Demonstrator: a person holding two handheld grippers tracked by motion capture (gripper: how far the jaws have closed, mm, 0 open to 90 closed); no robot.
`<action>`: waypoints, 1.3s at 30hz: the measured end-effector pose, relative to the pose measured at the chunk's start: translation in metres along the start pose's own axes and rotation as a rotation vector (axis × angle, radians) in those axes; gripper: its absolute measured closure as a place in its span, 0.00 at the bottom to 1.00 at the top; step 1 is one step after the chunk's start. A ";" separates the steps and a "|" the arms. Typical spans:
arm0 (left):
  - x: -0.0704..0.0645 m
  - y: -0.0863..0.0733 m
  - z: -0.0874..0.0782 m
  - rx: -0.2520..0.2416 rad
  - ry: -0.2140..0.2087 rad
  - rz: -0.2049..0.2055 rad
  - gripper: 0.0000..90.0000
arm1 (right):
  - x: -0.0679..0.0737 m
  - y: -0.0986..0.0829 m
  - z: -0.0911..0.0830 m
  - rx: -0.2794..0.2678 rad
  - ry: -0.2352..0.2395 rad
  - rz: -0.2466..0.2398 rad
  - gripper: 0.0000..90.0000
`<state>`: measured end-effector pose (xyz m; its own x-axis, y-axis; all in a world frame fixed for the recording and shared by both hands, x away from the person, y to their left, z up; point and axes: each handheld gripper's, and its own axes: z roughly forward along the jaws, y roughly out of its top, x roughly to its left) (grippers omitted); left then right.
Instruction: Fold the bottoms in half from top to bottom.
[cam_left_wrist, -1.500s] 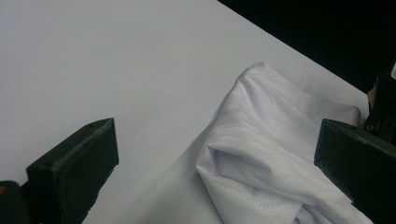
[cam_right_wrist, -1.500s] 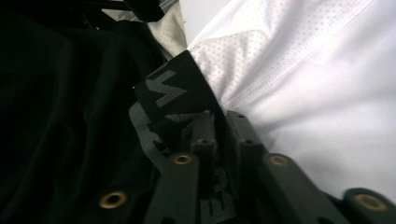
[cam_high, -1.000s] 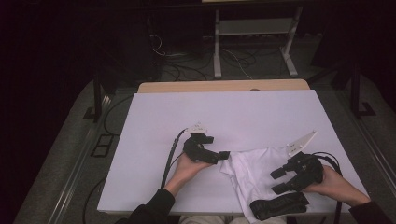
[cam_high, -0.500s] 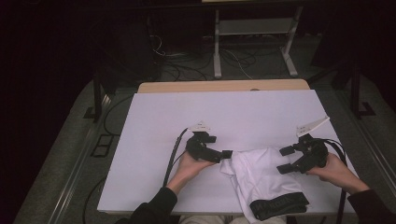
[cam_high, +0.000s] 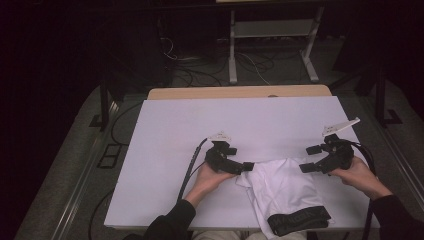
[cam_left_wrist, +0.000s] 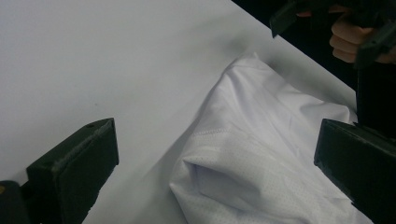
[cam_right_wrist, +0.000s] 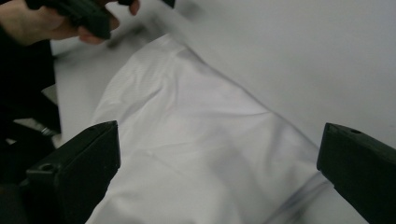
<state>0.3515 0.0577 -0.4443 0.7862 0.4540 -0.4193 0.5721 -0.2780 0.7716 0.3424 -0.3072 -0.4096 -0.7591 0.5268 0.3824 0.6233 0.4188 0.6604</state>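
While both jaws spread, left gripper (cam_high: 248, 166) and right gripper (cam_high: 306, 159) flank white garment (cam_high: 282, 187) near table (cam_high: 165, 150) front edge; probably pre-grasp, next pinch corners.

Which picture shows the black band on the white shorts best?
The high view: the black band lies in full at the near end of the white shorts, close to the table edge. The left gripper view shows white dotted fabric, the right gripper view smooth white cloth with a blurred dark streak, maybe the band.

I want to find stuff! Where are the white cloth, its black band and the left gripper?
white cloth (cam_high: 282, 187), high view, middle of the fabric.
black band (cam_high: 299, 220), high view, middle of the band.
left gripper (cam_high: 246, 166), high view, between its fingertips.
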 end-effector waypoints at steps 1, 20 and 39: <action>0.000 0.000 0.001 0.005 -0.002 0.000 0.00 | -0.003 0.000 0.000 -0.002 -0.005 0.007 0.00; -0.006 -0.007 0.023 0.103 -0.056 -0.002 0.10 | -0.039 -0.008 0.013 0.034 -0.040 0.068 0.16; -0.005 -0.009 0.019 0.147 -0.064 0.022 0.72 | -0.044 -0.015 0.023 0.086 -0.047 0.022 0.88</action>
<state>0.3467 0.0415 -0.4588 0.8095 0.3925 -0.4366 0.5789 -0.4104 0.7045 0.3711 -0.3197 -0.4510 -0.7366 0.5697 0.3644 0.6551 0.4675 0.5935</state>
